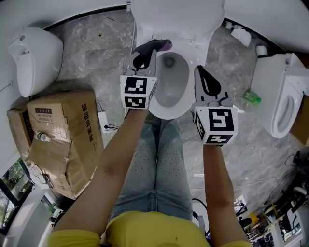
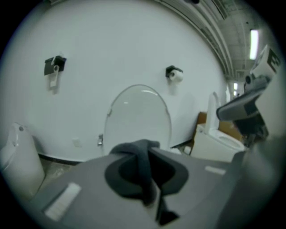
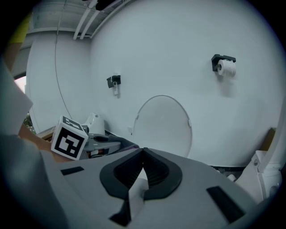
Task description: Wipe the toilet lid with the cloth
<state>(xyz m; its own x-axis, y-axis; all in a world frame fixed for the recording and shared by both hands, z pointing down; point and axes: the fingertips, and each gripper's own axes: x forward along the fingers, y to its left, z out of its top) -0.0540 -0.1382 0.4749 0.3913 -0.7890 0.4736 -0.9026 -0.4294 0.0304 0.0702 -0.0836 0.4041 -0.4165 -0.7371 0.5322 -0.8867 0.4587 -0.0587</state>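
The white toilet lid (image 1: 178, 14) stands raised against the wall, above the open bowl (image 1: 170, 82). It shows straight ahead in the left gripper view (image 2: 139, 117) and in the right gripper view (image 3: 163, 127). My left gripper (image 1: 153, 47) hovers over the bowl's left rim, shut on a dark grey cloth (image 1: 161, 46) that bunches between its jaws (image 2: 142, 167). My right gripper (image 1: 200, 71) hangs over the bowl's right rim, shut with nothing in it (image 3: 143, 165). Both point toward the lid and are apart from it.
Crumpled cardboard boxes (image 1: 63, 137) sit on the floor at left, with a white fixture (image 1: 36, 58) behind them. A second toilet (image 1: 285, 106) and a green bottle (image 1: 251, 98) are at right. A paper roll holder (image 3: 225, 66) hangs on the wall. The person's legs stand before the bowl.
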